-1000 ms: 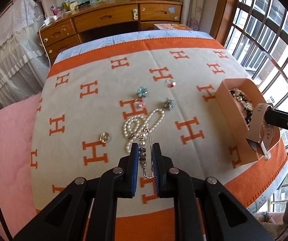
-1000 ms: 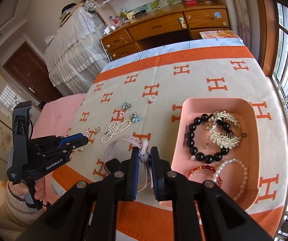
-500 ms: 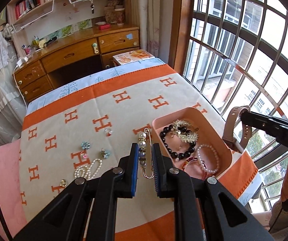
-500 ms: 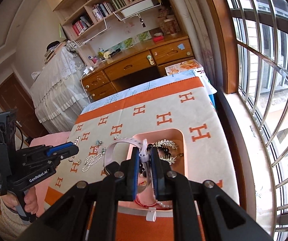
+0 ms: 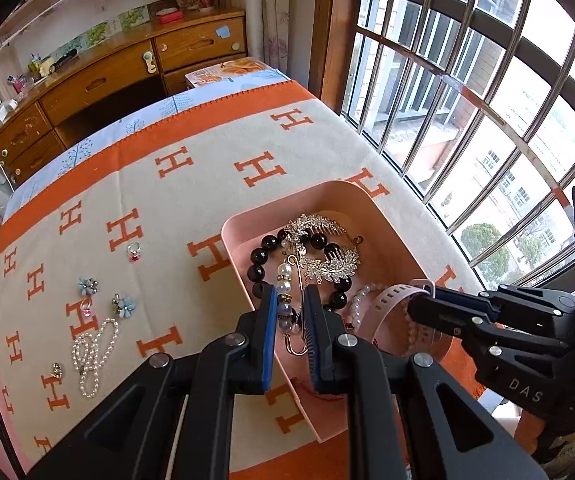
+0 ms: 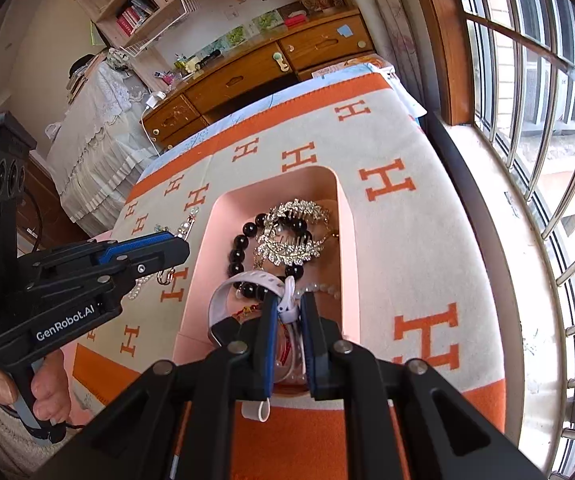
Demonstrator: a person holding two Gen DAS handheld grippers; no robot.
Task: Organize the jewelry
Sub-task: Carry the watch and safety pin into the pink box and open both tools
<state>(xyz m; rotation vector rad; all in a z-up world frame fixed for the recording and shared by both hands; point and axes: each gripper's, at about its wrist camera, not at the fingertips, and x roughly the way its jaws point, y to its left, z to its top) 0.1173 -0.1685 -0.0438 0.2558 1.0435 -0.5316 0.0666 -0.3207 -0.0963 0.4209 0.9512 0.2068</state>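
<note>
Drop-off step: left gripper (image 5: 290, 308) clamps a beaded pin (image 5: 286, 300), right gripper (image 6: 287, 312) clamps a watch strap (image 6: 247, 282), both over the pink tray (image 5: 371, 208) at centre frame. Next: lower, release.

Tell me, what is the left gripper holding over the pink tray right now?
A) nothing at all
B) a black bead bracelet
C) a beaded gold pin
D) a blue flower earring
C: the left gripper is shut on a beaded gold pin above the pink tray, while the black bead bracelet lies inside the tray and the blue flower earring sits on the blanket.
</note>
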